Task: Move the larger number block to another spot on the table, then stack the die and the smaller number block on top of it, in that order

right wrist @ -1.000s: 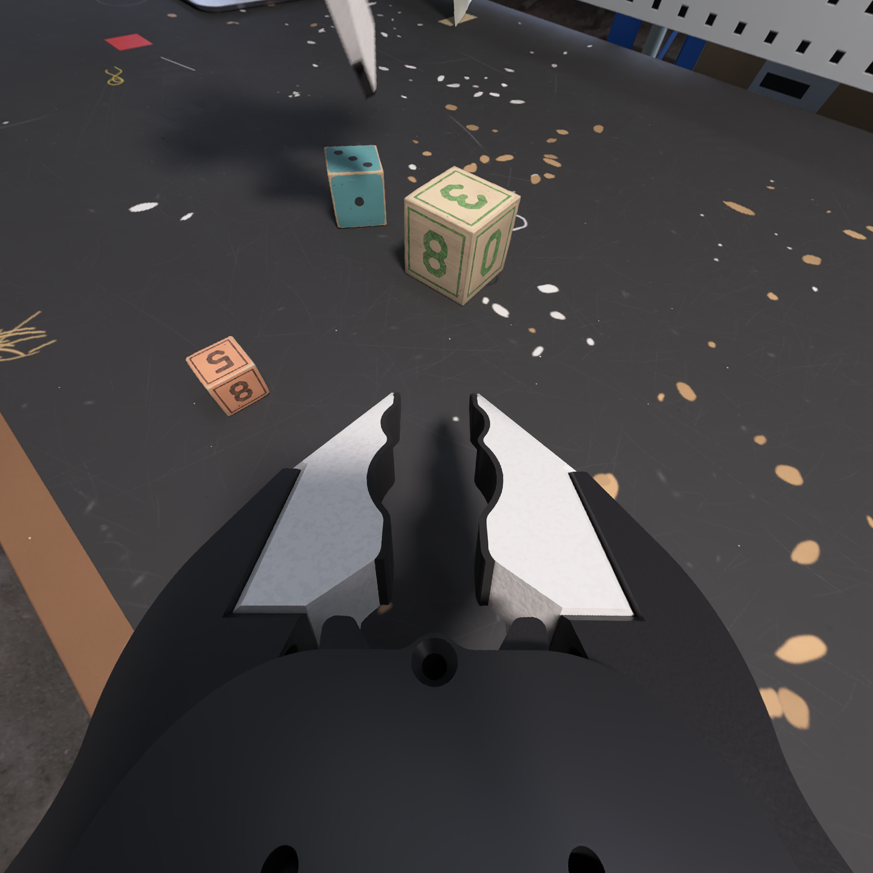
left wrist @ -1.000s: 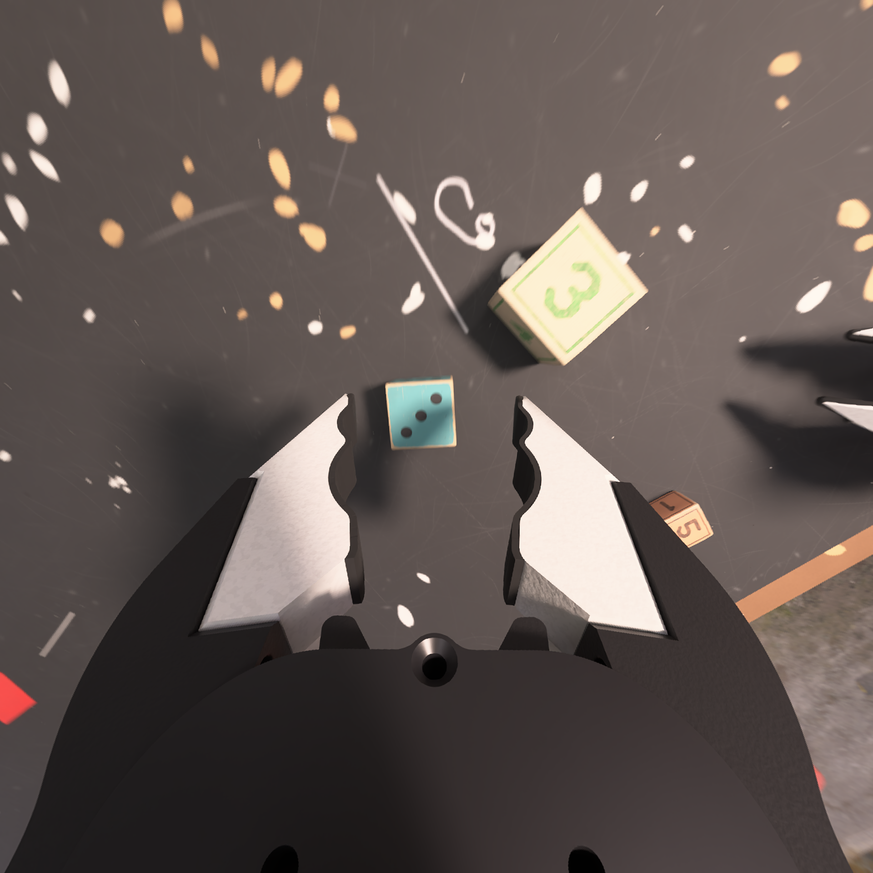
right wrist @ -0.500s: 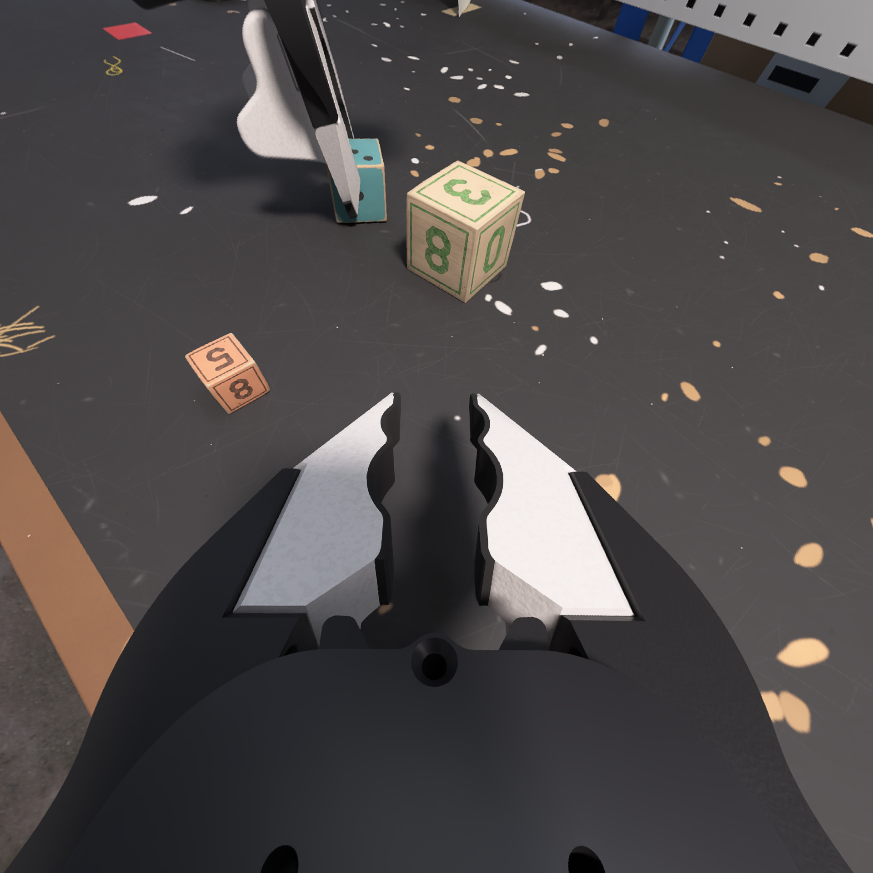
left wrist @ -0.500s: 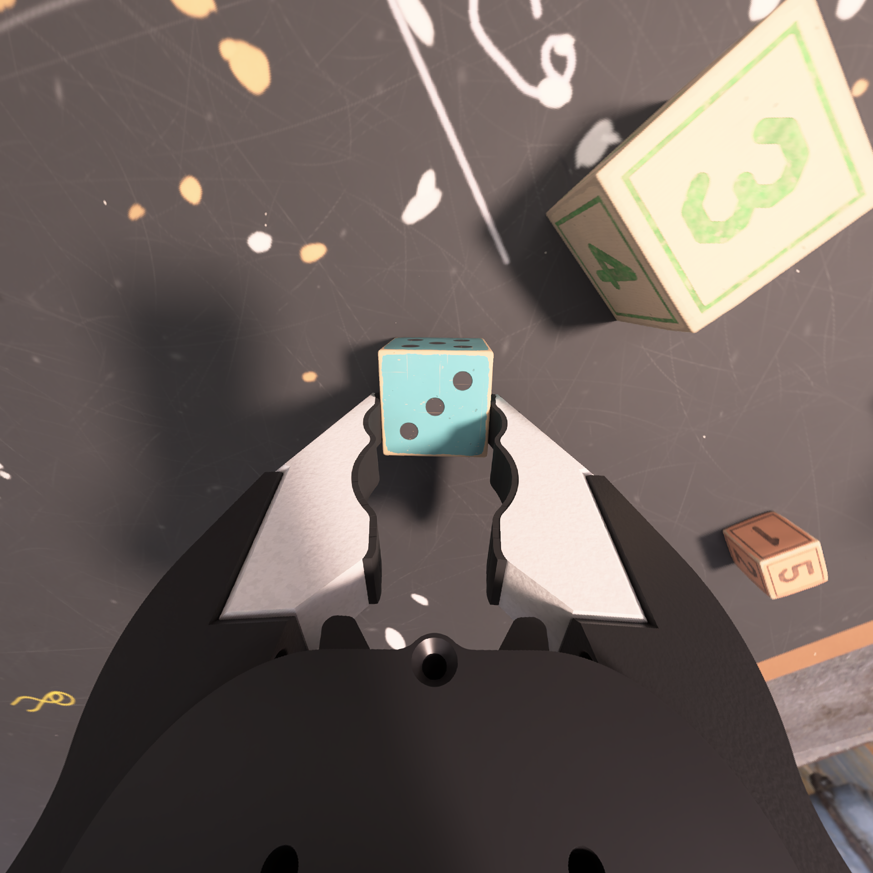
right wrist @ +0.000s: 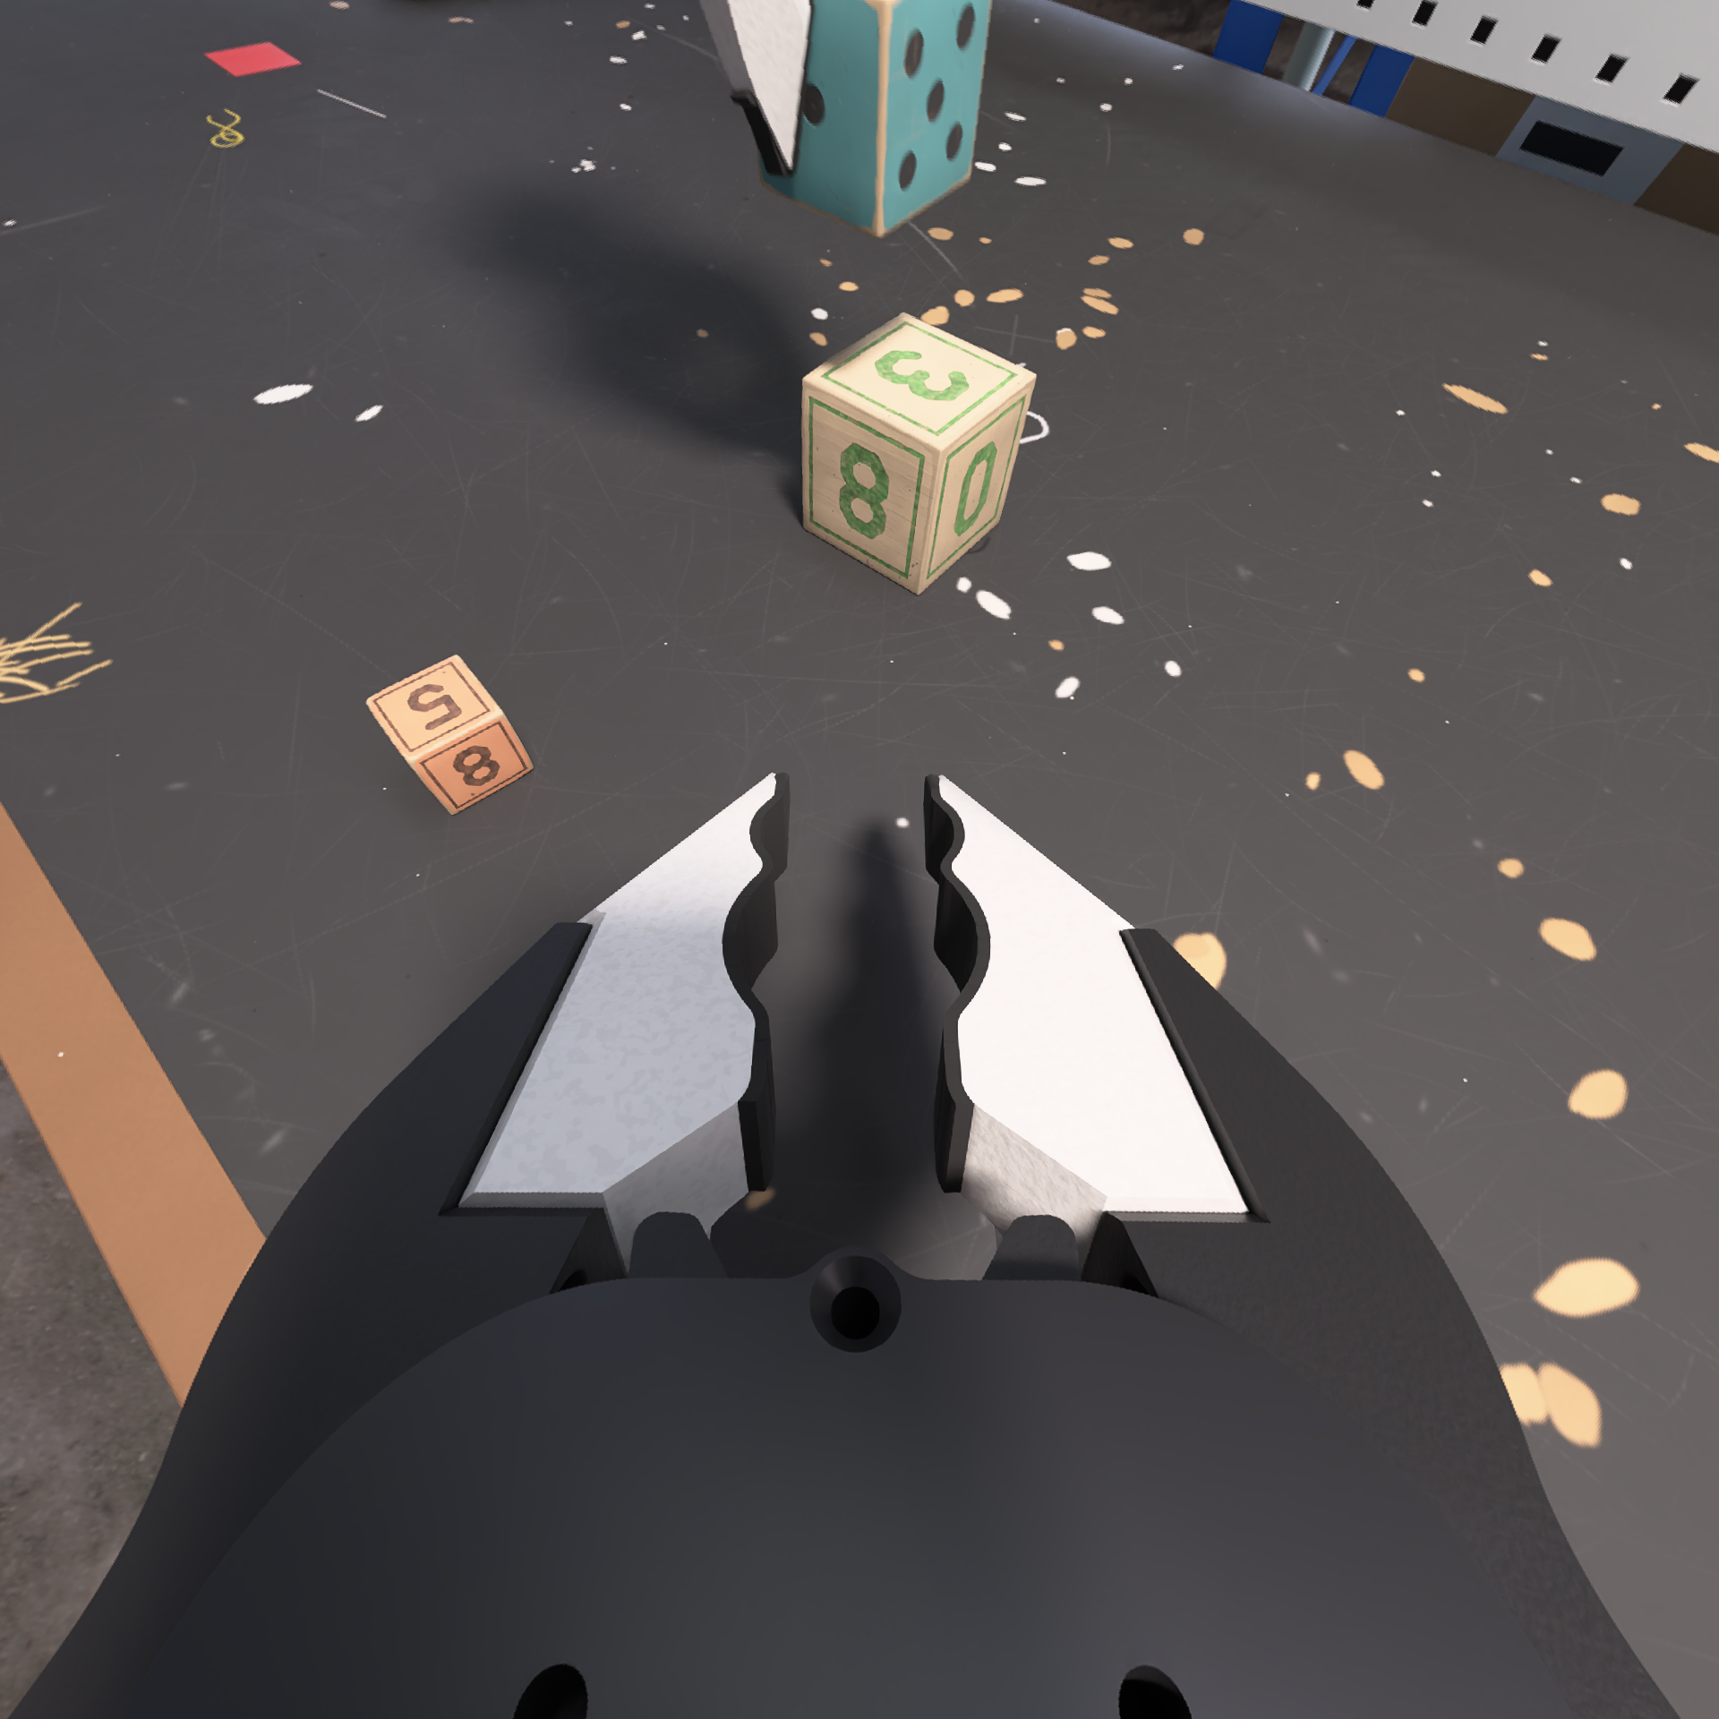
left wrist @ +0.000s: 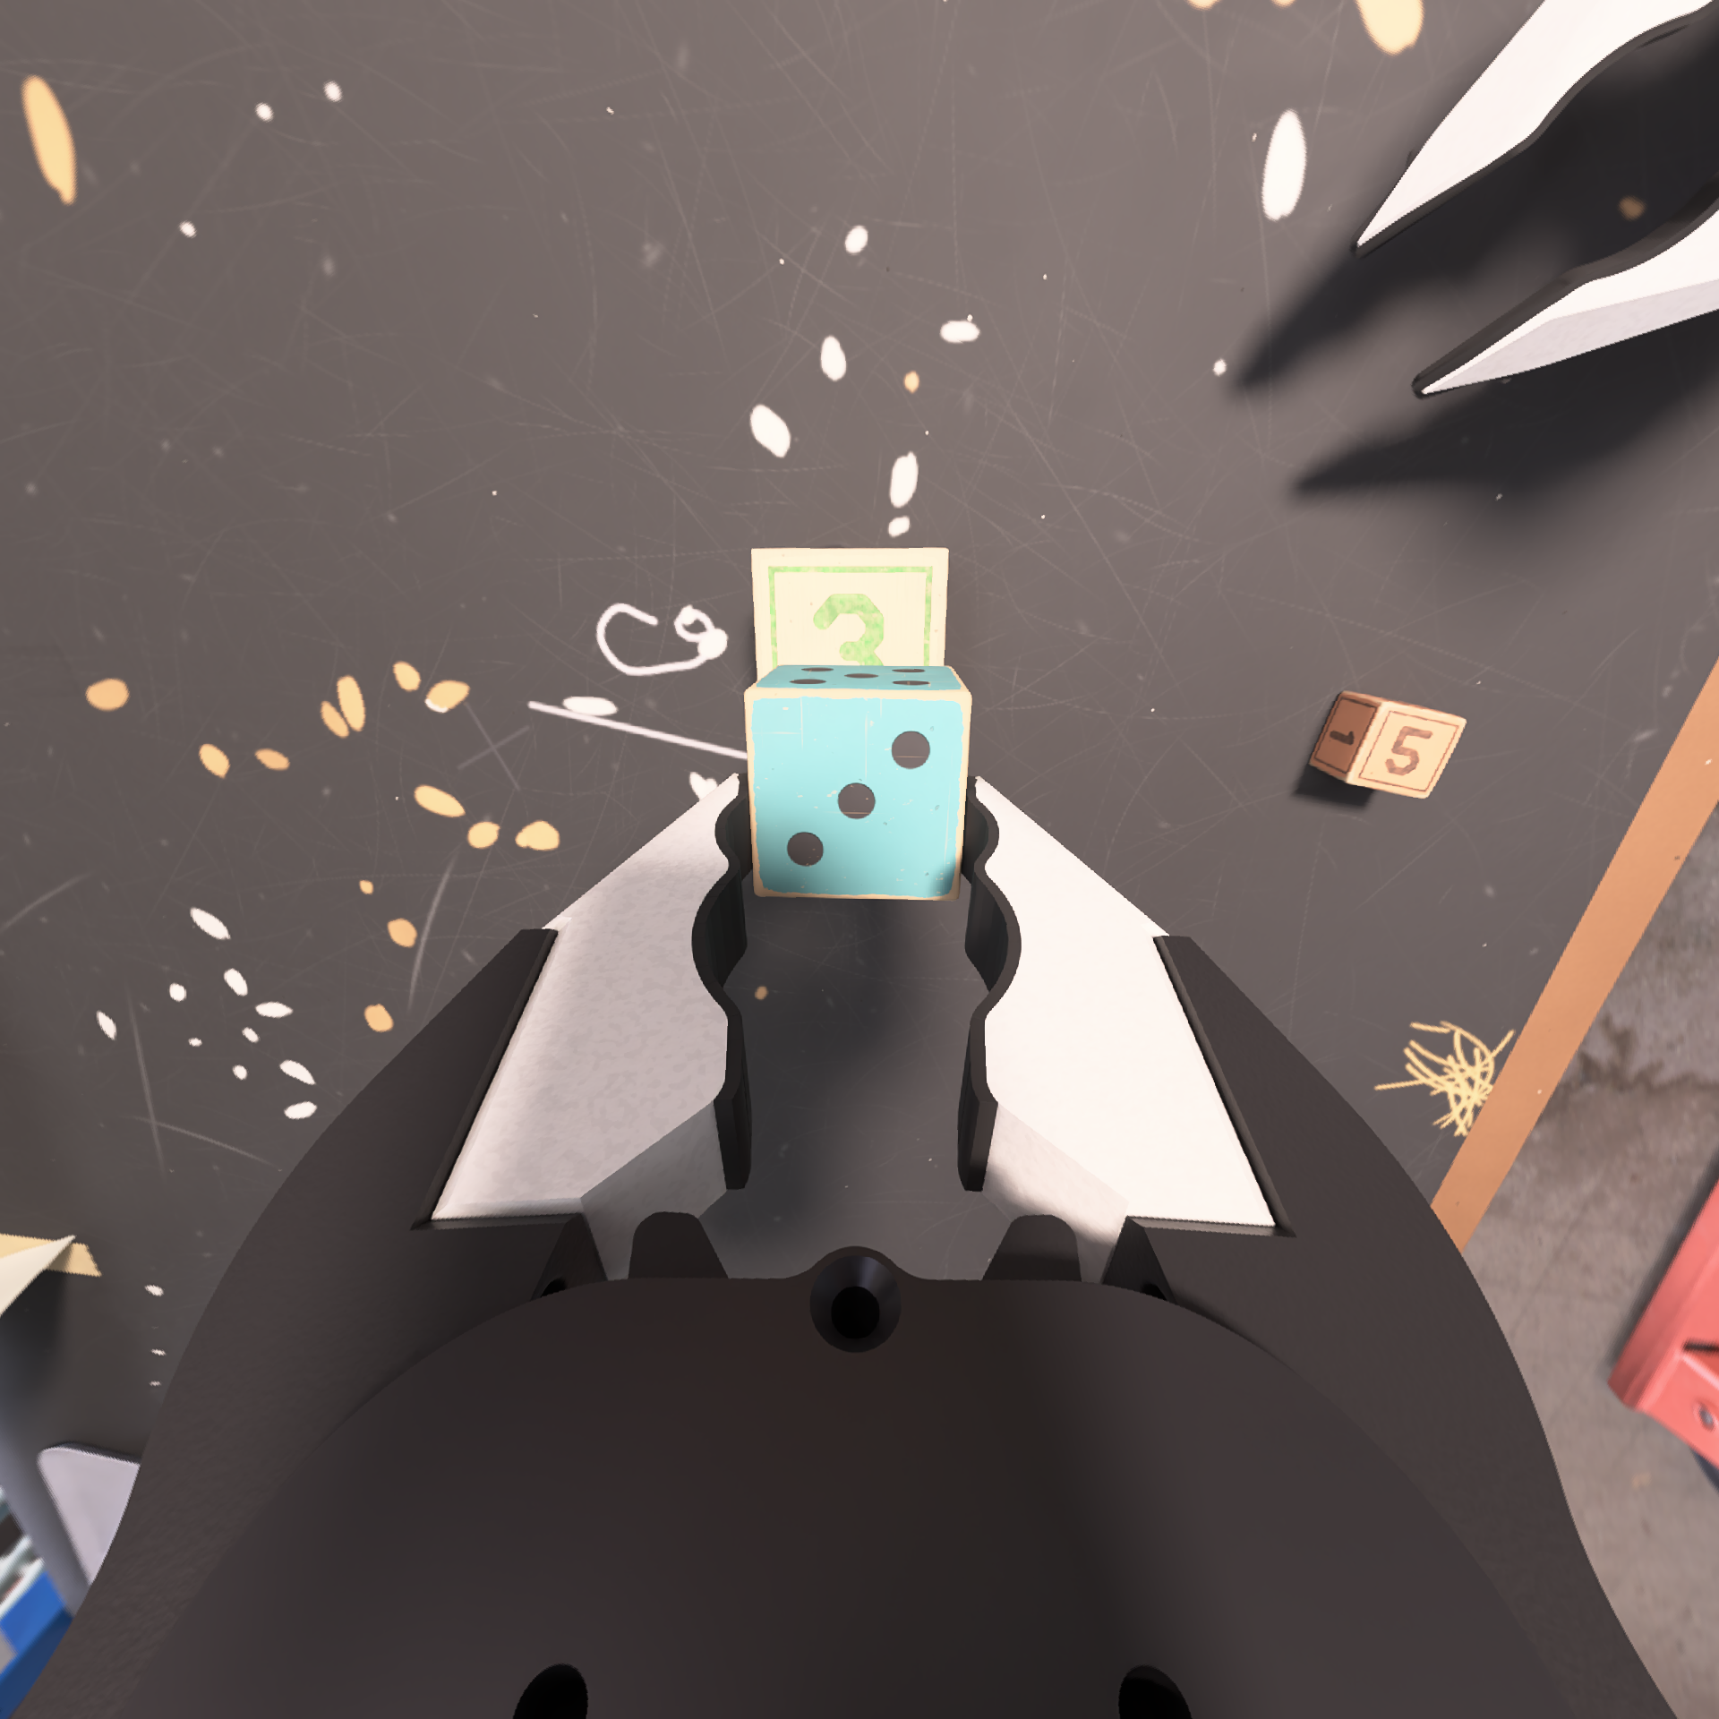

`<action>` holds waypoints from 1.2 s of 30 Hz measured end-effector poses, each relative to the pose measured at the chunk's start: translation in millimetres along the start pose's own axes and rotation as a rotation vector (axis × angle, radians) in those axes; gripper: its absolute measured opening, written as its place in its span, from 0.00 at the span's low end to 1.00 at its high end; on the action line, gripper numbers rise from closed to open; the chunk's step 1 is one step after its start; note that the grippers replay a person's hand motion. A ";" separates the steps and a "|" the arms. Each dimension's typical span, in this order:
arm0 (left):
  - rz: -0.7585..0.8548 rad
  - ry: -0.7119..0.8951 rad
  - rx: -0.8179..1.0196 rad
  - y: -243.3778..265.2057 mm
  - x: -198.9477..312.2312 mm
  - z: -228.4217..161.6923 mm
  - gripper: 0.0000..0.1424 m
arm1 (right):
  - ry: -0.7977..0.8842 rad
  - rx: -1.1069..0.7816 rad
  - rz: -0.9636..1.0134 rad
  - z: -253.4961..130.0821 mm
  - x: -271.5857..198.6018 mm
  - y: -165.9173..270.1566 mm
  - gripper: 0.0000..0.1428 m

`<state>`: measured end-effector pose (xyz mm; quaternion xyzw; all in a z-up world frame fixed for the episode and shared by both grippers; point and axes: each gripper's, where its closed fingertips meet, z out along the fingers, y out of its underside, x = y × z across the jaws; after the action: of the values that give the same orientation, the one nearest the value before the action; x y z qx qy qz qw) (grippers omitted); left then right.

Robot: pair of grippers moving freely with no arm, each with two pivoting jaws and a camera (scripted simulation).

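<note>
Between left tongs (left wrist: 856,791): teal die (left wrist: 854,800), black pips.

Since one second ago, the left gripper (left wrist: 856,819) has closed on the teal die (left wrist: 854,800) and raised it off the desk (left wrist: 372,419), above the larger number block (left wrist: 848,605).
</note>
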<state>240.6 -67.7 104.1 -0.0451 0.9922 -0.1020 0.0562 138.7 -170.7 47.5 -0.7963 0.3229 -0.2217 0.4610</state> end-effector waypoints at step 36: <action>-0.224 -0.304 0.274 -1.9 83.0 -21.3 0.52 | -0.001 0.016 0.004 -1.3 0.2 -1.3 0.19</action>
<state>156.0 -73.8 116.7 -0.1617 0.9379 -0.2335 0.1990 138.4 -171.2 49.3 -0.7920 0.3226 -0.2227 0.4679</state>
